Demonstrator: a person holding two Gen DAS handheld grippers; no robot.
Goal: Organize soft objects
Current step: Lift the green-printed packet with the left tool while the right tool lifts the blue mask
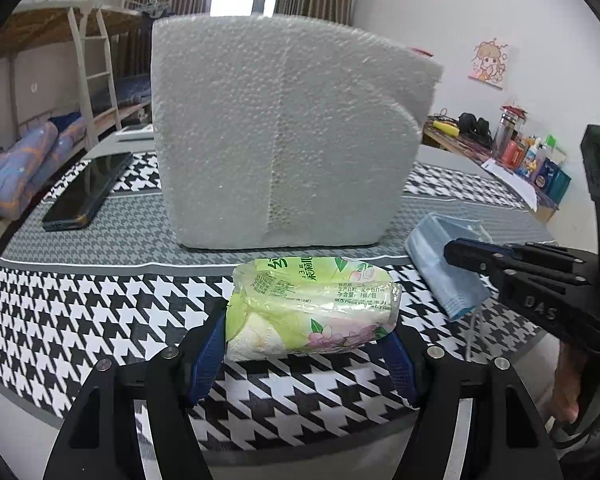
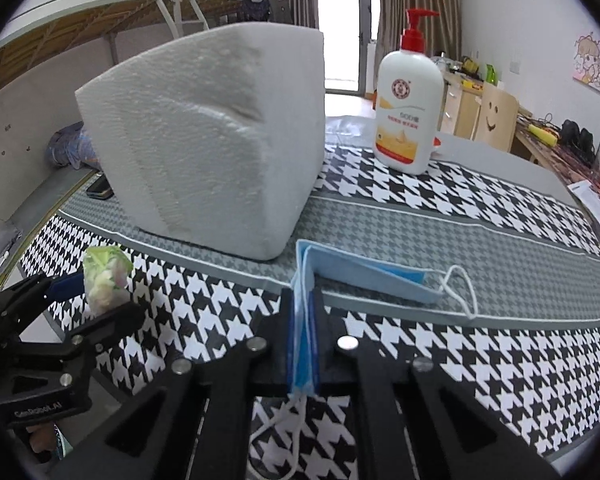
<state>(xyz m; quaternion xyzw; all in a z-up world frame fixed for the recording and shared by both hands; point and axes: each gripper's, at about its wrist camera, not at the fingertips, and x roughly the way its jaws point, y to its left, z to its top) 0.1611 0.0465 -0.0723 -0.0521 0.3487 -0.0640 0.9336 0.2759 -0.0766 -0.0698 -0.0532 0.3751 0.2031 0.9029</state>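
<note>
The left gripper held a green tissue pack crosswise between its blue pads, just in front of the white foam block that stood upright on the houndstooth cloth. The pads pressed on the two ends of the pack, which bulged slightly above them; whether it was lifted clear of the cloth could not be told.

The right gripper had its fingers pressed together on a folded blue face mask, pinching the near folded end, to the right of the foam block and just in front of its near corner. The rest of the mask lay out ahead on the cloth, with one ear loop trailing to the right and another hanging below the jaws.

Both soft things seemed to be gripped, so the step in hand looked like carrying them to wherever they belonged. To do it well, the mask would best be raised slowly and straight up, so that the free end peeled off the cloth without dragging and the loose loops did not snag on the foam block's corner or on the pump bottle behind and to the right of the block. The tissue pack, being squashy, would want a steady squeeze and a level wrist, lest it slide out endwise. A phone lay left of the block, well clear.
</note>
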